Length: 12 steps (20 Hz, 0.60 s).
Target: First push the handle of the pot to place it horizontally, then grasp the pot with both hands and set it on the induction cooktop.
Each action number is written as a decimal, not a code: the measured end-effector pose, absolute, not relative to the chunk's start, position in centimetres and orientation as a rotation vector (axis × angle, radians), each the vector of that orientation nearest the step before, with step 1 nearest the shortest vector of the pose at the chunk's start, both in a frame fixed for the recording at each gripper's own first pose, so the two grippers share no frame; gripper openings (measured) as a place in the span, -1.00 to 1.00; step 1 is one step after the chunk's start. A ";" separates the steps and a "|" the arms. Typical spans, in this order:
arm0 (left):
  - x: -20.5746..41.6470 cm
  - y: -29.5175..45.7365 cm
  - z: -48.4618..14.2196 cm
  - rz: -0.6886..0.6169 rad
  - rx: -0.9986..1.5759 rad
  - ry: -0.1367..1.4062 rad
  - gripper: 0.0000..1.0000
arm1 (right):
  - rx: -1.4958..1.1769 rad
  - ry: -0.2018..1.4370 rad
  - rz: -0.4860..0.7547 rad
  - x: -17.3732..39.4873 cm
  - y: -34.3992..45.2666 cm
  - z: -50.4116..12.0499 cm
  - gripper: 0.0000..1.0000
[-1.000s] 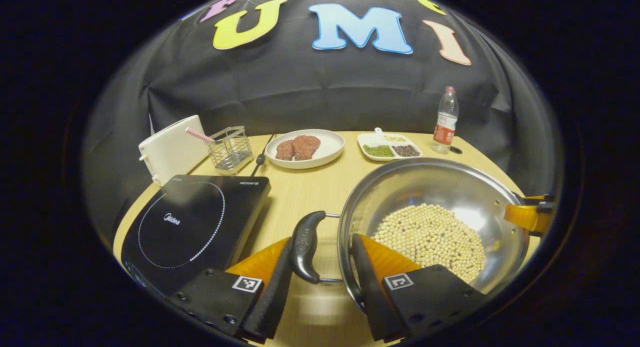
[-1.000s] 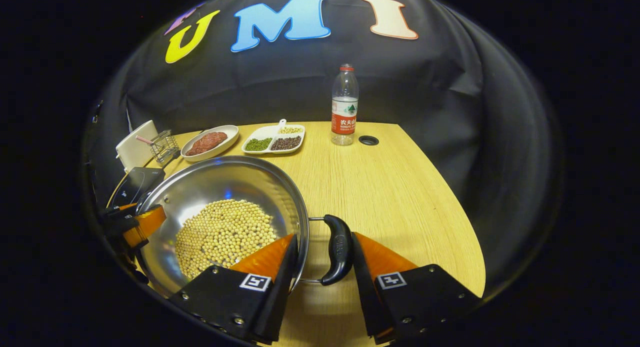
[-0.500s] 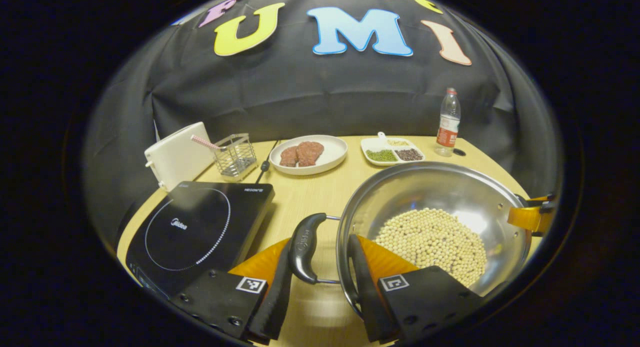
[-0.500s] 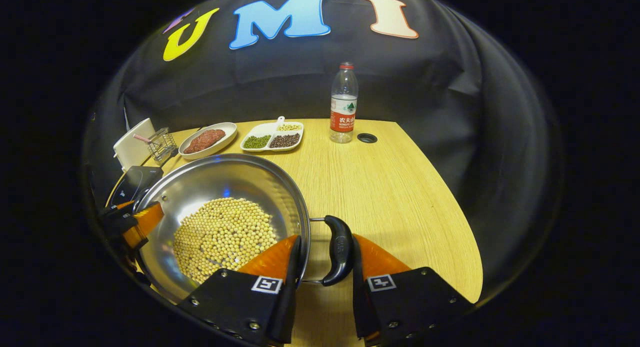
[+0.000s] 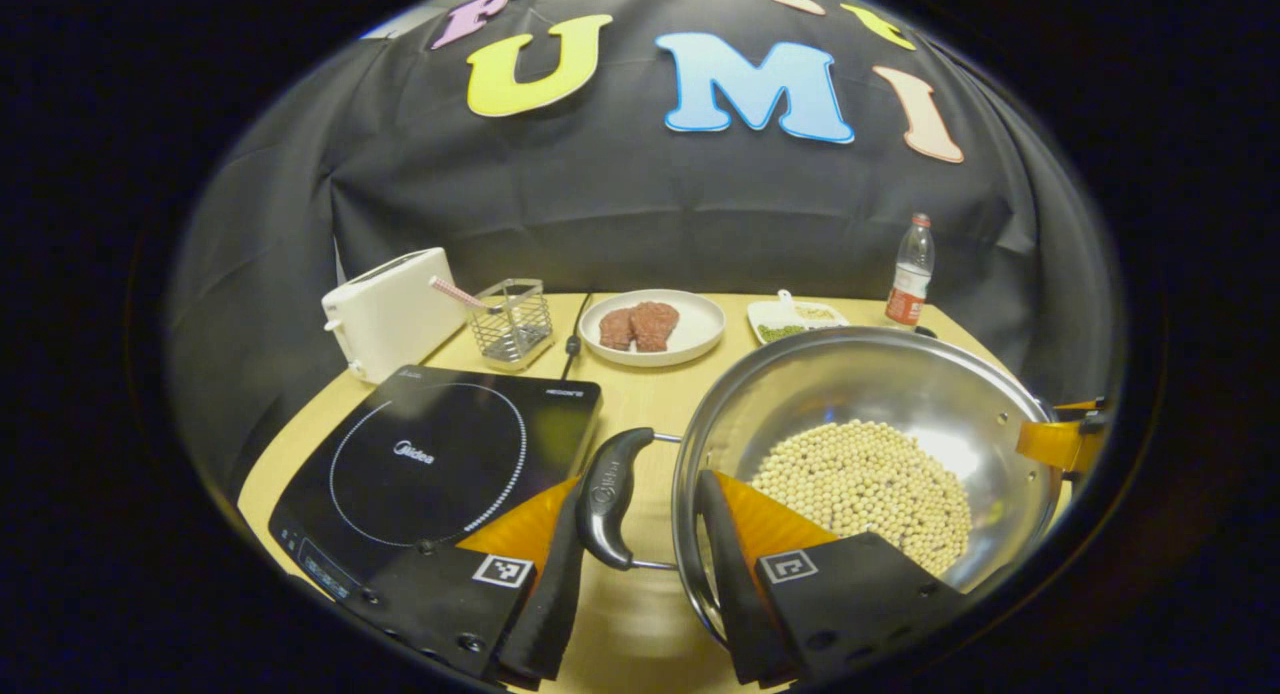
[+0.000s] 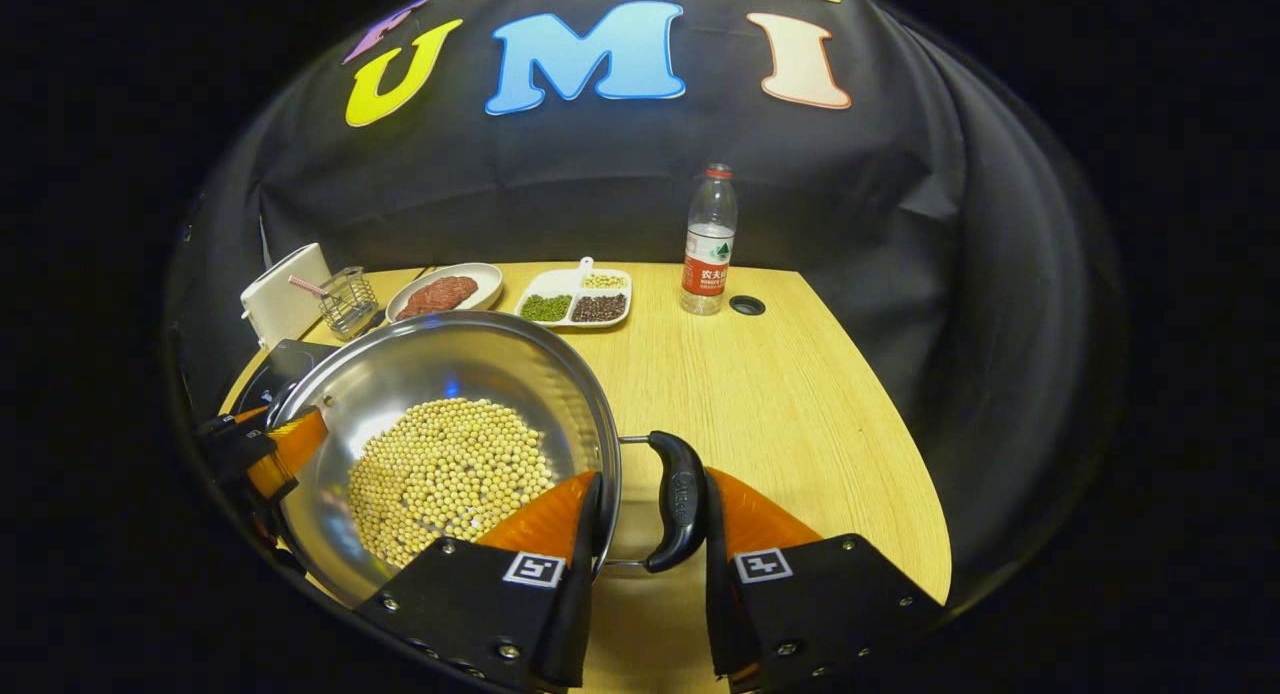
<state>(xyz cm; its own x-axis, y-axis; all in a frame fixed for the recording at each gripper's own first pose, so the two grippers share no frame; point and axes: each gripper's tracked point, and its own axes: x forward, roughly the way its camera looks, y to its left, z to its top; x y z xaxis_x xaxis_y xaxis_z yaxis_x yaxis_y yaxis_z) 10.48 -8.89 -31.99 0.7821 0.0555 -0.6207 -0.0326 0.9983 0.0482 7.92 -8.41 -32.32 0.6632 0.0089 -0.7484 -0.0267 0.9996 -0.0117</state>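
Both views look close across the pot (image 5: 870, 444) from opposite handles.

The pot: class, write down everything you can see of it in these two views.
The pot is a wide, shallow pan of shiny metal with a rolled rim, holding a layer of small pale beans. A dark curved handle on a wire loop sticks out at each side. The left hand-held gripper grips the rim and one handle; the right hand-held gripper does likewise at the other handle. It sits level, beside the induction cooktop.
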 end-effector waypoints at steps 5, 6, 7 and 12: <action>10.3 -5.0 -30.4 0.014 0.035 0.660 0.36 | -0.015 0.833 -0.018 6.5 -4.9 -30.2 -0.06; 10.3 -4.2 -30.2 0.009 0.034 0.656 0.28 | -0.011 0.831 -0.025 6.2 -4.1 -29.8 -0.06; 10.3 -3.4 -30.0 0.003 0.035 0.656 0.28 | -0.007 0.828 -0.031 6.1 -3.2 -29.5 -0.06; 10.6 1.3 -29.0 -0.019 0.036 0.642 0.28 | -0.003 0.810 -0.057 5.6 1.1 -28.0 -0.06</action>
